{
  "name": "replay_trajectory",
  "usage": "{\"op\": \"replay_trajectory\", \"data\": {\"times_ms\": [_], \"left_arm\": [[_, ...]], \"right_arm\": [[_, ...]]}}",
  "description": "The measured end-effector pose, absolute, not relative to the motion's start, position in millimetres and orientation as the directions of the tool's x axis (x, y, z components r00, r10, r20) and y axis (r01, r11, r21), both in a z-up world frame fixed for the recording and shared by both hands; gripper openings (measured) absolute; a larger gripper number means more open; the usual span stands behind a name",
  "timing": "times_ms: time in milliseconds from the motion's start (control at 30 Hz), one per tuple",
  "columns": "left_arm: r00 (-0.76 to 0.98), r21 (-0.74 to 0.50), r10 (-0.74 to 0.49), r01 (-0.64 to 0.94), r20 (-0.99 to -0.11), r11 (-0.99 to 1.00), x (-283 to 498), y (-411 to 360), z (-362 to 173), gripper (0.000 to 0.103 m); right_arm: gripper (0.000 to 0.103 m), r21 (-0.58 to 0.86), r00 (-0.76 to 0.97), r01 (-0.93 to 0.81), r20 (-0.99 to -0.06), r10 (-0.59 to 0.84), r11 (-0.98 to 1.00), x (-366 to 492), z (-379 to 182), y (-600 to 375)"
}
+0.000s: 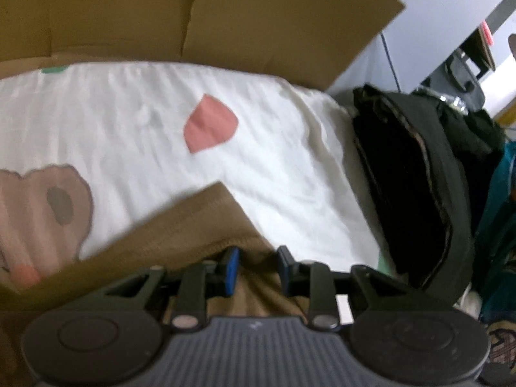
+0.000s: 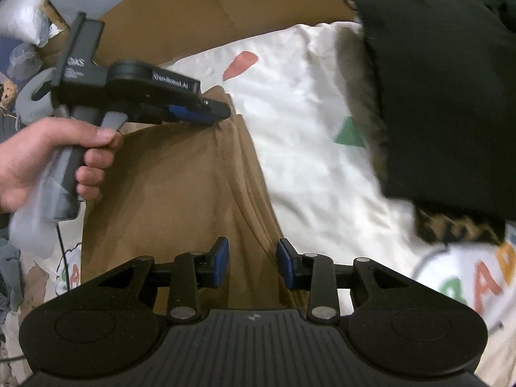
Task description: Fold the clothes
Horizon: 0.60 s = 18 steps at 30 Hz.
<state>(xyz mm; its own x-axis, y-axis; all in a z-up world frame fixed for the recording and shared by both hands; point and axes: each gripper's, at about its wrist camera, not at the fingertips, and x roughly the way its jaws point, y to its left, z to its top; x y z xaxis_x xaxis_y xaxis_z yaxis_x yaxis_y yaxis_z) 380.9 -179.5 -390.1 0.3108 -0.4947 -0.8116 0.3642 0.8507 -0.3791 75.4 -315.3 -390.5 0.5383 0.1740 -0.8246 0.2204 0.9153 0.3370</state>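
A brown garment [image 1: 193, 225] lies on a white printed sheet [image 1: 274, 161]. My left gripper [image 1: 258, 267] sits at its far corner, and bunched brown cloth fills the narrow gap between the blue pads. In the right wrist view a hand [image 2: 38, 161] holds that left gripper [image 2: 222, 114], and creases in the brown garment [image 2: 167, 193] run out from its tip. My right gripper [image 2: 253, 264] hovers over the garment's near part. Its jaws stand apart, and a raised fold runs below the gap without touching the pads.
A black folded garment [image 2: 445, 96] lies on the sheet [image 2: 306, 113] at the right, also seen as a dark pile [image 1: 403, 193]. Cardboard [image 1: 274, 16] stands behind the sheet. Bags and clutter [image 2: 25, 25] crowd the far left.
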Motion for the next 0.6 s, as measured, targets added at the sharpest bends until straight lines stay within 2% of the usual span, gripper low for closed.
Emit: {"op": "replay_trajectory", "data": {"times_ms": [67, 267, 600], "left_arm": [[0.308, -0.372, -0.500, 0.390, -0.810, 0.842, 382.6, -168.0, -379.1, 0.030], [0.336, -0.322, -0.450, 0.372, -0.828, 0.871, 376.4, -108.3, -352.4, 0.030], [0.401, -0.255, -0.318, 0.205, -0.859, 0.945, 349.0, -10.3, -347.9, 0.038]], "right_arm": [[0.037, 0.330, 0.535, 0.212, -0.827, 0.173, 0.920, 86.7, -393.9, -311.1], [0.038, 0.312, 0.516, 0.217, -0.841, 0.163, 0.925, 107.5, -404.2, -312.2], [0.038, 0.305, 0.492, 0.197, -0.853, 0.175, 0.932, 105.2, -410.0, -321.8]]}}
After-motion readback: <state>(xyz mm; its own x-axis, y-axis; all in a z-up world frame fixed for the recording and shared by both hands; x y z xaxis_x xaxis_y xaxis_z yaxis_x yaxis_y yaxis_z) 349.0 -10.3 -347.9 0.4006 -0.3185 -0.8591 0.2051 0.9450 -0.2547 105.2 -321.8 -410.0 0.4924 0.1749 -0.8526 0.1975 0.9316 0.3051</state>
